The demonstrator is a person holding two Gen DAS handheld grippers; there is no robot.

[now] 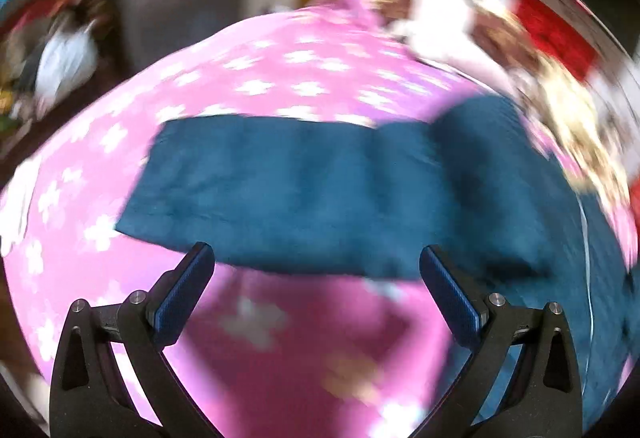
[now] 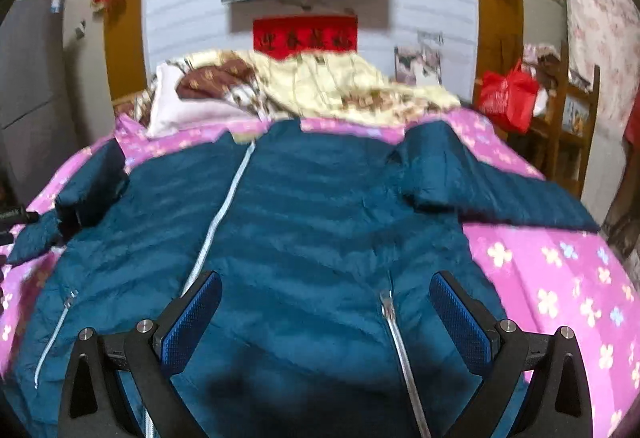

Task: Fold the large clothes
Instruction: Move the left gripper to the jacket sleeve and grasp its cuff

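Note:
A large teal quilted jacket (image 2: pixel 312 222) lies spread front-up on a bed with a pink flowered sheet (image 2: pixel 560 278). Its pale front zipper (image 2: pixel 224 214) runs up the middle, and one sleeve (image 2: pixel 488 182) stretches to the right. My right gripper (image 2: pixel 325 280) hovers open just above the jacket's lower part, beside a pocket zipper (image 2: pixel 390 314). In the blurred left wrist view the other sleeve (image 1: pixel 280 190) lies flat across the sheet (image 1: pixel 280 78). My left gripper (image 1: pixel 316 252) stands open at that sleeve's near edge, with nothing between its fingers.
A crumpled cream and brown quilt (image 2: pixel 320 82) and a pale pillow (image 2: pixel 176 106) lie at the bed's head. A wooden shelf (image 2: pixel 568 126) with a red bag (image 2: pixel 508 98) stands to the right. A pile of clothes (image 1: pixel 48 38) sits at the left.

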